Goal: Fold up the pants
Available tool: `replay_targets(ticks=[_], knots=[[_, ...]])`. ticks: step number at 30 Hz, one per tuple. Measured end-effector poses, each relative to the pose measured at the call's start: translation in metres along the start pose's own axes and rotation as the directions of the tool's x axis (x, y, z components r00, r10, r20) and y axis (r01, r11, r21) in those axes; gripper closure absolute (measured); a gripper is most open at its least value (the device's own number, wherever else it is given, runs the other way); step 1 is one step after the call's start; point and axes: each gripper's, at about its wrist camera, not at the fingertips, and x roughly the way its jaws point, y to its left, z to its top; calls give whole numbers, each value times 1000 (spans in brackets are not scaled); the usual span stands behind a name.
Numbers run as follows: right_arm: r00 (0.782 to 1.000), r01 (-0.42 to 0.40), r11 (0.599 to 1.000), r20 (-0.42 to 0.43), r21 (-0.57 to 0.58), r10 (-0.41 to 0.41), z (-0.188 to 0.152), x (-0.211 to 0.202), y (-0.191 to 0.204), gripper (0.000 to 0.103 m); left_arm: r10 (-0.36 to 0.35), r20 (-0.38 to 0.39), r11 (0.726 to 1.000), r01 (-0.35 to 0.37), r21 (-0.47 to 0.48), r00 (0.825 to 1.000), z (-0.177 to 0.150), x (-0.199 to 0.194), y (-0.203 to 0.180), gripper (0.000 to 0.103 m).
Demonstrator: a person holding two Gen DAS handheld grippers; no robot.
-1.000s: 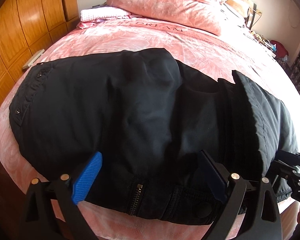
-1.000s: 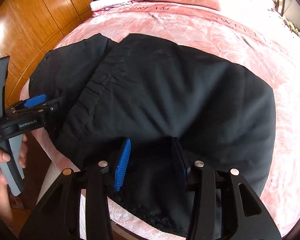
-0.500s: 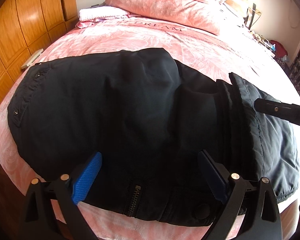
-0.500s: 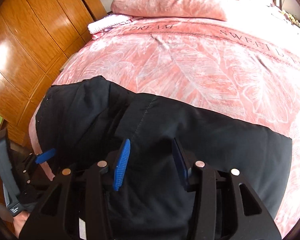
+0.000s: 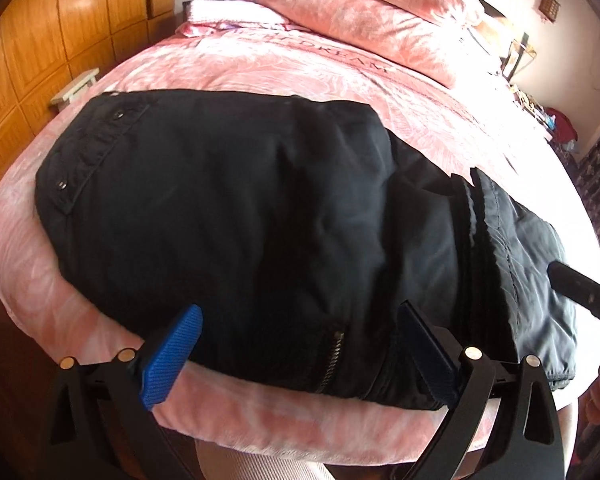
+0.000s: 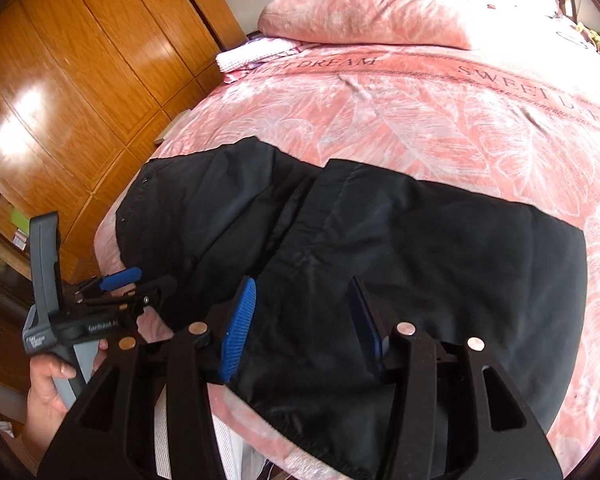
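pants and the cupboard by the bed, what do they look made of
Pants: black woven cloth, matte with faint sheen, probably synthetic; metal zipper and snaps. Cupboard: orange-brown wood or veneer, glossy; grain lines and bright glare patches show.

On my right wrist feed I can read "DREAM" printed on the pink bedspread (image 6: 439, 120) near the upper middle of the frame, and "SWEET" further right along the same line, the rest running off the edge. On my left wrist feed the same "DREAM" shows upper right, faintly. The left gripper (image 6: 116, 288), at lower left of the right feed, carries white lettering that looks like "GenRobot.AI"; a smaller label beside it is unreadable.
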Motion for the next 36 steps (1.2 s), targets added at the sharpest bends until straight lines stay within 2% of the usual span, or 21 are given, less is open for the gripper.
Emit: replay_targets(ticks=[2,5,7,13,18,19,20,23,25,27,29,33,36], knots=[[1000,-21,1000,-14,-23,21,-7,3,9,54,-19,-13,998,18,-62,1000,-4,-3,16,7],[999,-6,999,-43,-47,4,-11,18,17,54,-53,-34,985,47,-164,998,-8,-2,38,18],[998,10,998,-60,-54,-13,-14,29,18,55,-119,-46,966,105,-235,992,-7,3,53,19],[997,-4,1000,-76,-23,2,-20,39,8,55,-292,-27,859,250,-448,956,-9,24,90,19],[997,12,999,-80,-45,-15,-23,42,10,55,-390,57,744,351,-568,919,-11,28,113,22],[997,15,999,-81,-51,-19,-23,42,10,55,-389,76,732,358,-580,918,-10,28,117,24],[996,18,998,-82,-54,-22,-23,43,10,55,-382,88,728,359,-584,920,-8,27,120,30],[996,13,999,-83,-46,-17,-24,43,8,55,-382,70,722,345,-600,922,0,32,130,32],[996,8,999,-83,-42,-11,-24,43,7,55,-391,70,696,345,-630,918,1,33,140,35],[997,5,999,-83,-41,-9,-24,43,6,55,-373,88,679,337,-653,923,-3,27,149,37],[996,6,999,-84,-46,-10,-24,43,6,55,-351,101,684,328,-652,931,-6,20,153,37],[996,9,999,-86,-49,-13,-23,45,7,53,-301,95,676,283,-680,949,-16,16,168,35],[996,14,998,-83,-57,-19,-24,44,8,53,-346,114,634,322,-703,931,-19,27,176,35]])
